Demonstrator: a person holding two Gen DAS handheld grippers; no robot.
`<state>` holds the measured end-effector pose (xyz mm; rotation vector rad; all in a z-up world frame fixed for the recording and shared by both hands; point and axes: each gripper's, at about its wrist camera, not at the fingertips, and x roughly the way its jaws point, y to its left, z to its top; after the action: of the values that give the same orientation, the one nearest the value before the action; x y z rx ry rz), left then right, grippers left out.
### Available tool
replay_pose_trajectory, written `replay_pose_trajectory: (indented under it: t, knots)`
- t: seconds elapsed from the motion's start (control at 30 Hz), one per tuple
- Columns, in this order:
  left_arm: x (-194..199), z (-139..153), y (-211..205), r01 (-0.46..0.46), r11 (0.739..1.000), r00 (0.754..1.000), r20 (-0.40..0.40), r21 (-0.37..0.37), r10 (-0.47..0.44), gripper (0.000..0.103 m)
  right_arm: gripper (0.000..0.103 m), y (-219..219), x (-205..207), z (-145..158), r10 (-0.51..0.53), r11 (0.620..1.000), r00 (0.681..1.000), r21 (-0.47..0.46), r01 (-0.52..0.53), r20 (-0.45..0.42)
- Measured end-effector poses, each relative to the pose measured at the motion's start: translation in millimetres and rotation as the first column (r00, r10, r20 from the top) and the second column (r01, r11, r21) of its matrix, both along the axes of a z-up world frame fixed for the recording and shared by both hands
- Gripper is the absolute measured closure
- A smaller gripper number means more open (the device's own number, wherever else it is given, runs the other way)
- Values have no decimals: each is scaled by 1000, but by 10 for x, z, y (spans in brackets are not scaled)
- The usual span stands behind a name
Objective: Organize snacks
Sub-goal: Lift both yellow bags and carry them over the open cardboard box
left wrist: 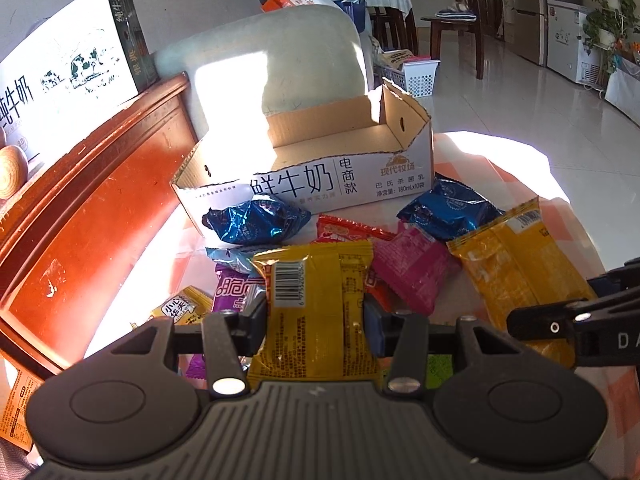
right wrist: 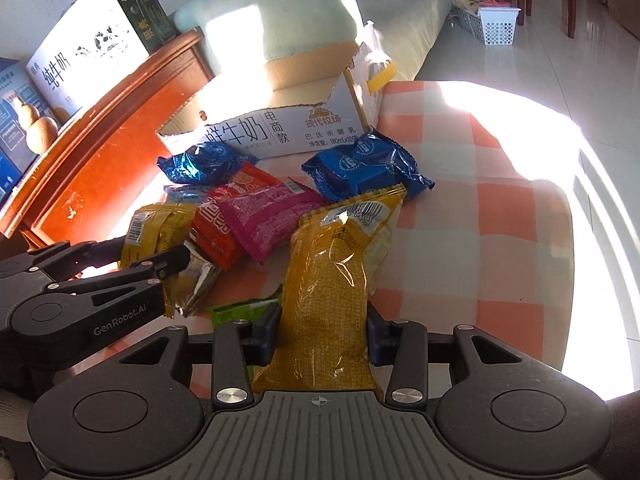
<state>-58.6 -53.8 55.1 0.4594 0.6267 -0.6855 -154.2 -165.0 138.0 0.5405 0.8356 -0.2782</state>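
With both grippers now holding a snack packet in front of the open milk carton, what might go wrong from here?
1. The right gripper pinches only the lower end of the long orange packet; it may swing or slip when lifted.
2. The left gripper and its yellow packet sit close to the right one; the two could collide heading for the cardboard box.
3. The blue packets lying against the box's front could be knocked.

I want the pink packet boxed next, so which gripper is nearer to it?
Left. The left gripper, holding a yellow packet, sits beside the pink packet; the right gripper is further back.
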Motion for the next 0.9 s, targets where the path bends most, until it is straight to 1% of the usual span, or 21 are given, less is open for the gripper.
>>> replay_pose_trajectory:
  t: [0.1,0.2,0.27,0.37,0.47,0.57,0.67,0.8,0.9]
  knots:
    - [32,70,9,-3,1000,1000,22,-18,4,56,63,21,38,121,31,999,999,-25,-30,42]
    - [86,136,24,-10,999,1000,25,-44,11,56,63,16,91,177,53,998,997,-42,-51,57]
    - [110,176,21,-8,999,1000,26,-54,9,56,63,-9,129,203,66,997,995,-36,-64,68]
    - [149,261,-2,-8,998,998,63,-62,12,56,63,-35,213,242,86,996,993,-44,-82,82]
    - [217,323,-25,-11,998,997,77,-69,16,56,63,-44,319,313,121,990,987,-85,-113,103]
    - [308,386,-62,-10,997,994,108,-74,18,56,63,-54,434,395,160,980,978,-139,-142,134]
    - [504,437,-102,-31,997,989,144,-75,41,56,63,-96,549,438,180,976,971,-156,-155,159]
    - [759,467,-154,-65,993,989,126,-95,77,56,63,-155,713,448,175,976,969,-158,-148,175]
    - [857,486,-223,-63,992,989,127,-106,76,56,63,-176,845,454,179,975,967,-164,-150,179]
